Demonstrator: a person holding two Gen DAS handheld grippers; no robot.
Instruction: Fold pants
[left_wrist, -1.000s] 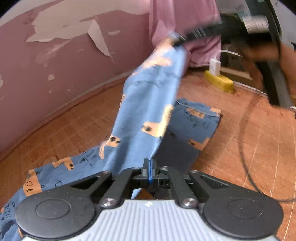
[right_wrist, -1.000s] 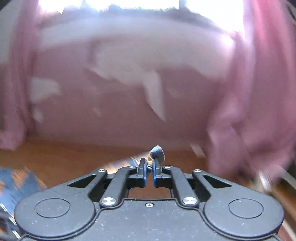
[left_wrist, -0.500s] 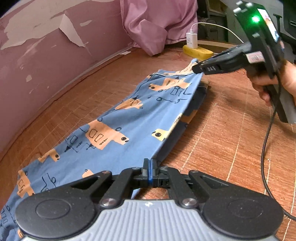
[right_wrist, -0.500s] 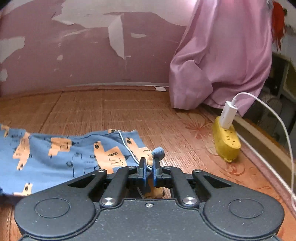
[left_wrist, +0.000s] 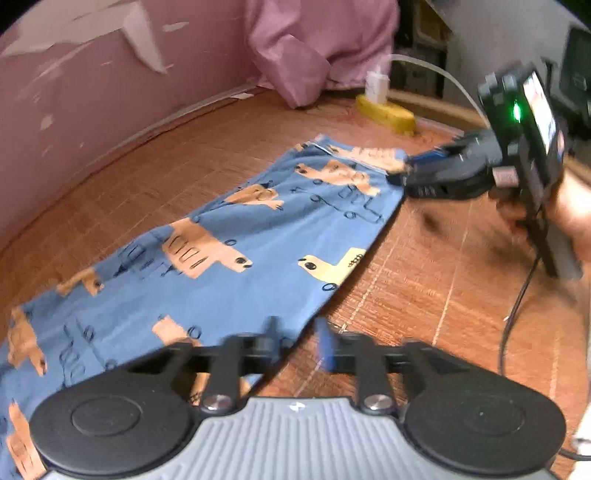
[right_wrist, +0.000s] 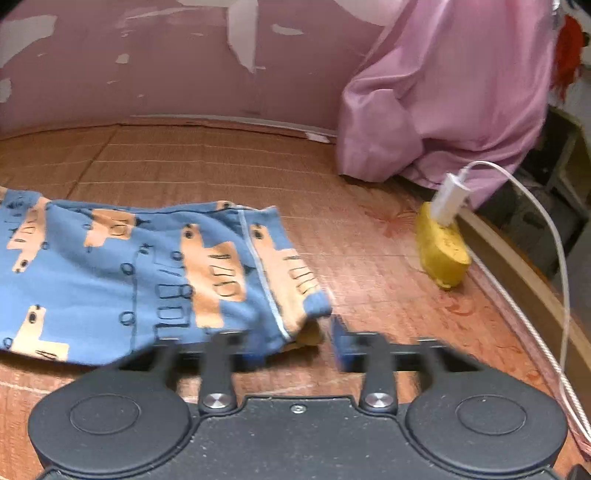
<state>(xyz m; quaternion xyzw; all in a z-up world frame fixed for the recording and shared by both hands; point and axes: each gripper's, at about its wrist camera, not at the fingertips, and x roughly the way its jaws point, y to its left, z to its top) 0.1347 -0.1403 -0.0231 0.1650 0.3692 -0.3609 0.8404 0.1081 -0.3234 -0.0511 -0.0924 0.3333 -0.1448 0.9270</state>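
Observation:
Blue pants (left_wrist: 229, 258) printed with orange and yellow vehicles lie flat on the woven mat, folded lengthwise into a long strip. My left gripper (left_wrist: 299, 343) stands open at the strip's near right edge, with the cloth free of its fingers. In the right wrist view the waistband end of the pants (right_wrist: 155, 273) lies just ahead of my right gripper (right_wrist: 295, 347), which is open with the waistband corner resting between and over its fingers. The left wrist view shows the right gripper (left_wrist: 417, 173) at the far corner of the pants, held by a hand (left_wrist: 569, 210).
A yellow power strip (right_wrist: 441, 251) with a white plug and cable lies to the right, near a wooden rim. A pink curtain (right_wrist: 443, 88) hangs behind it. The peeling pink wall (left_wrist: 74, 110) borders the mat at the back. A black cable (left_wrist: 517, 306) trails from the right tool.
Both grippers lowered the lifted pant leg onto the other leg, then opened and let the cloth go. The pants now lie flat.

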